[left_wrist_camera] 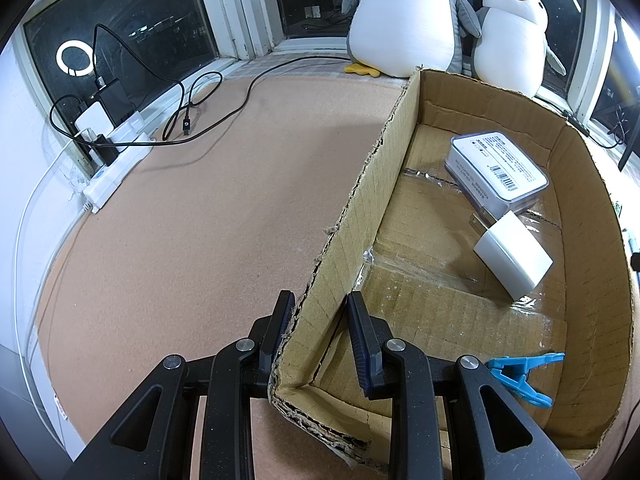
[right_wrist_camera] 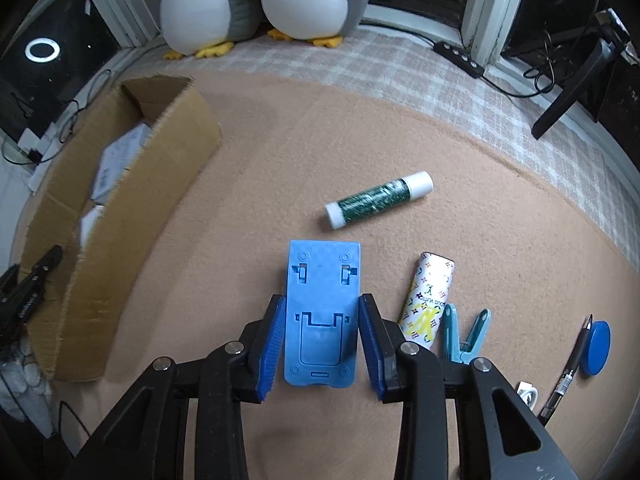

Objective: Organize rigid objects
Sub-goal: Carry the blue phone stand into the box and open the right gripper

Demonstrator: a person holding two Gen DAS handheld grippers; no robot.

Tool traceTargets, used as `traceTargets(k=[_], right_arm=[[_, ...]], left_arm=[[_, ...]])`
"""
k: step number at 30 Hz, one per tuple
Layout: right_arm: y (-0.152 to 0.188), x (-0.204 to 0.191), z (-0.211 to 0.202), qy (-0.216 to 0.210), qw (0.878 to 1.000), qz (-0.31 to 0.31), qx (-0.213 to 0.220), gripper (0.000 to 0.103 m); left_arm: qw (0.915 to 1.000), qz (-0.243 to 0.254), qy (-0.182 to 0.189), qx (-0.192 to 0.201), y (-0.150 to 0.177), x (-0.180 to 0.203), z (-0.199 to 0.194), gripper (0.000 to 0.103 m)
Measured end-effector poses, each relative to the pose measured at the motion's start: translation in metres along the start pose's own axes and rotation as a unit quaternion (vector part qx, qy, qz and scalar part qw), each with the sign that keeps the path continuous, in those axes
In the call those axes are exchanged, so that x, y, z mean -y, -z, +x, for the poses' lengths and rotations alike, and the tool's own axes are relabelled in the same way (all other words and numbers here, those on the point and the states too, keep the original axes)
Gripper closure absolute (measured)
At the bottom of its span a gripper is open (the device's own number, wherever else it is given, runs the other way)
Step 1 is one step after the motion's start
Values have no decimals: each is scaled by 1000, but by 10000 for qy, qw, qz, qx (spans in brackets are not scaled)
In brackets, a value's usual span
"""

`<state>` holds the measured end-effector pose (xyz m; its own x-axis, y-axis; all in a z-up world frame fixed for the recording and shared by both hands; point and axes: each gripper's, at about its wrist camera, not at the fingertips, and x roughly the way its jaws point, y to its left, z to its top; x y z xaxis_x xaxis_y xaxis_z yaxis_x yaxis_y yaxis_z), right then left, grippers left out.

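Meanwhile, the left gripper [left_wrist_camera: 320, 328] pinches the cardboard box [left_wrist_camera: 360, 216] wall; beside the box, the right gripper [right_wrist_camera: 322, 344] clamps a blue phone stand [right_wrist_camera: 322, 316] by its long edges — stiff, light, probably slick plastic.

**Bench: tan felt mat, items scattered**

Tan mat [right_wrist_camera: 460, 168] covers bench; checked cloth [right_wrist_camera: 360, 68] along the window edge. On mat: cardboard box [right_wrist_camera: 120, 216] at left, blue stand [right_wrist_camera: 320, 280] flat in middle, glue stick [right_wrist_camera: 378, 199] beyond it, patterned tube [right_wrist_camera: 428, 300] just right, teal clip [right_wrist_camera: 464, 336] beside tube, blue lid [right_wrist_camera: 596, 347] and pen [right_wrist_camera: 568, 376] far right. Two penguin plushies [right_wrist_camera: 256, 0] on the cloth.
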<state>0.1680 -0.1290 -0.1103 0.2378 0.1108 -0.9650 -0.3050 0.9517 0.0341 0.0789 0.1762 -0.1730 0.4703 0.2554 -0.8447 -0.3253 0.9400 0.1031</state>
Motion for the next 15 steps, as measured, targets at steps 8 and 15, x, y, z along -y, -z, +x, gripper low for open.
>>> traceTargets(k=[8,15], right_arm=[[-12,-52,-54,-582,9961,-343,564,70],[-25,-109,-61,-1011,9895,-773,682,70]], left_arm=[[10000,2,1,2,0,0,0,75],[10000,0,2,2,0,0,0,75]])
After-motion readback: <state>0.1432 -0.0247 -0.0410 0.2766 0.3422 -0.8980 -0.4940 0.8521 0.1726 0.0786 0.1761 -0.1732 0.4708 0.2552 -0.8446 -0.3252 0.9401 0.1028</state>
